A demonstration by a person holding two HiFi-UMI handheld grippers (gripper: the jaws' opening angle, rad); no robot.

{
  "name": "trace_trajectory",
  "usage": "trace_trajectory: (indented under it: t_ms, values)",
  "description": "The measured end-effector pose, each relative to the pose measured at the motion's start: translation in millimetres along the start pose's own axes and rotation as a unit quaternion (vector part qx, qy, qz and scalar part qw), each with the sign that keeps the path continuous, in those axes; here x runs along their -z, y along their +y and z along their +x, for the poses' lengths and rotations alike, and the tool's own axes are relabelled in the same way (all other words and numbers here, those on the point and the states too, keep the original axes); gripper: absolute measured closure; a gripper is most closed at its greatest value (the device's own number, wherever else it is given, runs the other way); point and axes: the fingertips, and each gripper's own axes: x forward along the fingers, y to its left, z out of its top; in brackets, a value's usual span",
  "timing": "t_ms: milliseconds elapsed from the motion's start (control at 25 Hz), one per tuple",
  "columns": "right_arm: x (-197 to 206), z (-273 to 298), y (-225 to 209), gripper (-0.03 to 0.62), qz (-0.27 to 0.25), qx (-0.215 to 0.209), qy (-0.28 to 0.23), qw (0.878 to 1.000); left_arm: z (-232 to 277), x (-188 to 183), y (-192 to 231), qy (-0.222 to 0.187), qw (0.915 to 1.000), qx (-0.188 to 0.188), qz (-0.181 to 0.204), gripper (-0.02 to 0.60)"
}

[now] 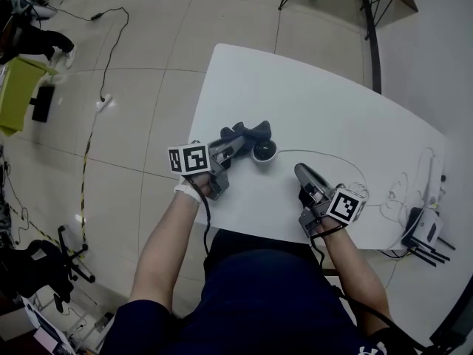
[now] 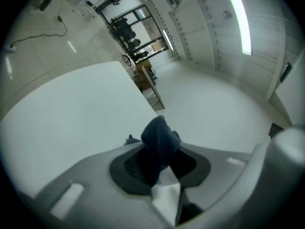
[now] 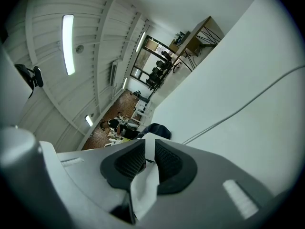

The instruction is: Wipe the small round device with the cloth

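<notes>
The small round device [image 1: 264, 151], white-rimmed with a dark middle, sits on the white table [image 1: 318, 109]. A dark blue cloth [image 1: 247, 132] lies bunched just left of it, touching its rim. My left gripper [image 1: 233, 149] is shut on one end of the cloth [image 2: 159, 138], which bulges out past the pads in the left gripper view [image 2: 159, 162]. My right gripper [image 1: 300, 171] rests on the table a short way right of the device, pointing toward it. Its jaws [image 3: 149, 159] stand a narrow gap apart with nothing between them. The cloth [image 3: 157, 129] shows beyond its tips.
A thin white cable [image 1: 347, 170] loops over the table right of the device and runs to white routers [image 1: 427, 231] at the right edge. The table's front edge is close under both hands. The floor to the left carries cables and a green box [image 1: 16, 91].
</notes>
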Motion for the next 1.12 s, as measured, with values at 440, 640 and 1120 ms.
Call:
trace_trajectory:
  t_ms: [440,640,1120]
  values:
    - [5.3,9.8,10.4,0.528,0.0,-0.023,0.018,1.0,-30.9,55.1,-36.7,-0.062,0.9976,-0.029,0.01,0.483]
    - [10.3,15.4,16.0,0.528,0.002,-0.033,0.026,0.999,-23.4,68.5,-57.5,-0.053,0.9979,-0.019,0.03,0.482]
    - [4.5,10.1,8.1,0.53,0.009,-0.024,0.017,1.0,-46.3,46.1,-84.7,-0.118,0.9905,0.052,-0.046,0.482]
